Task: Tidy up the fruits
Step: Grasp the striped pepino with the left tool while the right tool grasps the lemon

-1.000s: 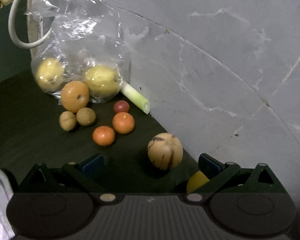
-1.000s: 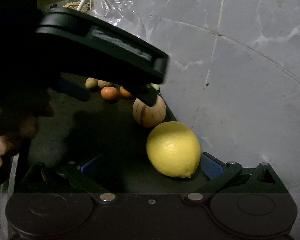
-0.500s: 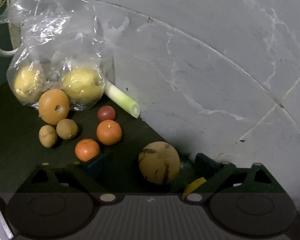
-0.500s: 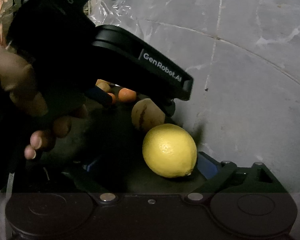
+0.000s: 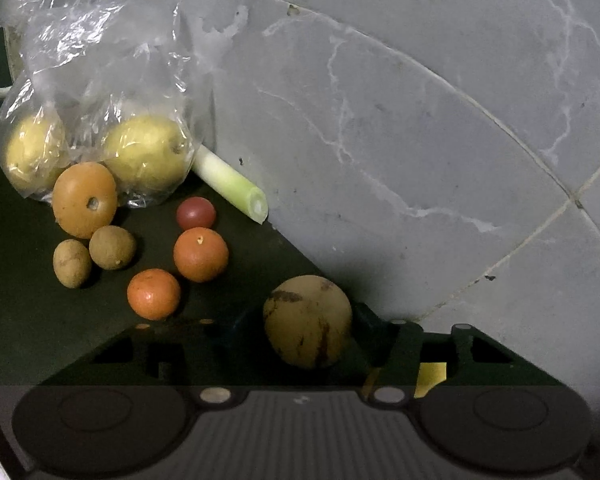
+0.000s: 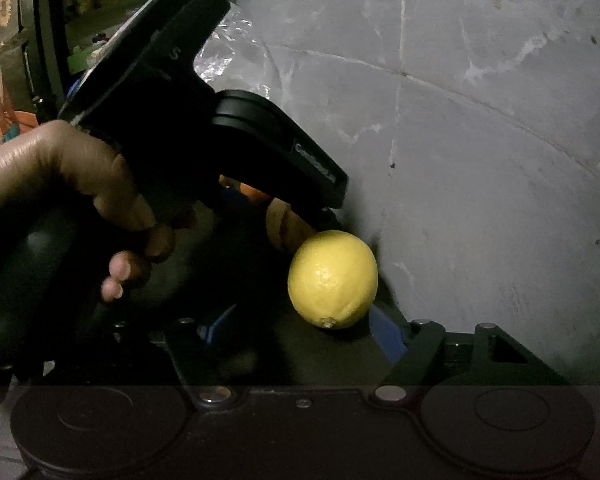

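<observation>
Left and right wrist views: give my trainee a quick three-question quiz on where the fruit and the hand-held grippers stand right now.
1. True or false: the right hand-held gripper is shut on the lemon.
2. Which fruit sits between the fingers of the left hand-held gripper? A) small orange B) tan streaked fruit C) red tomato
3. How many yellow fruits can be seen in the plastic bag?

Key
1. False: the lemon lies between open fingers, and one pad is clearly apart from it.
2. B
3. Two
</observation>
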Demonstrator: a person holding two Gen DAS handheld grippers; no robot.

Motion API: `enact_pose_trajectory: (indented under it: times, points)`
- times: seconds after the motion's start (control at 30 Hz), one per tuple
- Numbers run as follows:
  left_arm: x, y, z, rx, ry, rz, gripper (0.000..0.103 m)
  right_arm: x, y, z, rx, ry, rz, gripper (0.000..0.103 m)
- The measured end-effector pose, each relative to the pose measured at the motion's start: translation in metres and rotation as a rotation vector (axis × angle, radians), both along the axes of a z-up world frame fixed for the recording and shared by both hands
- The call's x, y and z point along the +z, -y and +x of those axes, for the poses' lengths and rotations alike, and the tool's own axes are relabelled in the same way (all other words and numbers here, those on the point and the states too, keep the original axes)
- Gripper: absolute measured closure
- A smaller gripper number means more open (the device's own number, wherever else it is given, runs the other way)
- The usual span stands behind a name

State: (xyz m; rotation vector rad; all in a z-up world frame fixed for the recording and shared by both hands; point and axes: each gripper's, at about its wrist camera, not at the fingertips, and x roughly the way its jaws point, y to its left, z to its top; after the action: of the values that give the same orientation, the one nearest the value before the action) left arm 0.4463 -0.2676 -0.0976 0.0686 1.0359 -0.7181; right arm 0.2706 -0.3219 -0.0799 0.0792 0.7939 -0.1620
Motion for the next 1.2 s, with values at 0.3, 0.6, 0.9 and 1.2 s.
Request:
enact_pose_trajectory:
  times: [0.3, 0.6, 0.9, 1.2]
  points:
    - [0.008, -0.011, -0.007, 0.030, -0.009, 0.008, 0.052, -0.015, 0.009, 0.018, -0.037, -0.009, 0.014, 0.028]
    - [0.014, -0.029, -0.013, 0.072, -0.015, 0.025, 0.052, -0.023, 0.008, 0.024, -0.028, 0.000, 0.007, 0.028]
    - [0.022, -0.049, -0.027, 0.118, -0.008, 0.009, 0.052, -0.028, 0.006, 0.026, -0.046, 0.025, -0.035, 0.042]
    - [0.029, -0.073, -0.046, 0.168, -0.013, 0.000, 0.052, -0.029, 0.006, 0.030, -0.066, 0.043, -0.058, 0.047]
